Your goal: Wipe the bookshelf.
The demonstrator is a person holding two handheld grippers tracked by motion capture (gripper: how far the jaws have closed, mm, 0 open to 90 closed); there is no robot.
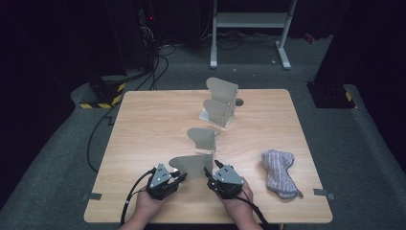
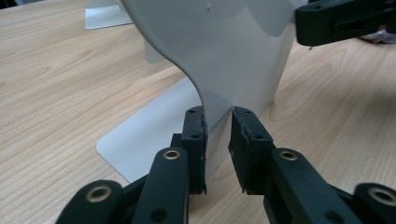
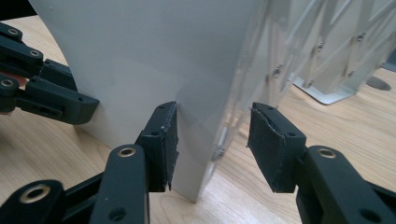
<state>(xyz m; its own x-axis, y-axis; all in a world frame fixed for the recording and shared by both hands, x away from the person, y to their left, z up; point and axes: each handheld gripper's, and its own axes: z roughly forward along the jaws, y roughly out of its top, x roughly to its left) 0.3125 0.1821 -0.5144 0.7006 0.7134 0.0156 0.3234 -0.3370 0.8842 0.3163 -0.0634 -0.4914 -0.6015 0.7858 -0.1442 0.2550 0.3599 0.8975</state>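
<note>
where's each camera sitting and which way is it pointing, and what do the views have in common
High view: above the person's side, facing forward and down on the table; both hands show, left gripper and right gripper.
Left gripper view: rides the left gripper, looking along its jaws at the nearest grey panel.
Right gripper view: rides the right gripper, facing the panel's edge.
Shared: all three show this panel; each gripper view catches the other gripper.

A grey knitted sock [image 1: 279, 172] lies at the lower right of the wooden table [image 1: 143, 143]. Two more grey foot-shaped stands [image 1: 221, 103] sit at upper centre, a third [image 1: 203, 138] just below them. Past the table, a white metal frame [image 1: 249, 28] stands at top centre; black cables [image 1: 155, 62] trail at upper left
</note>
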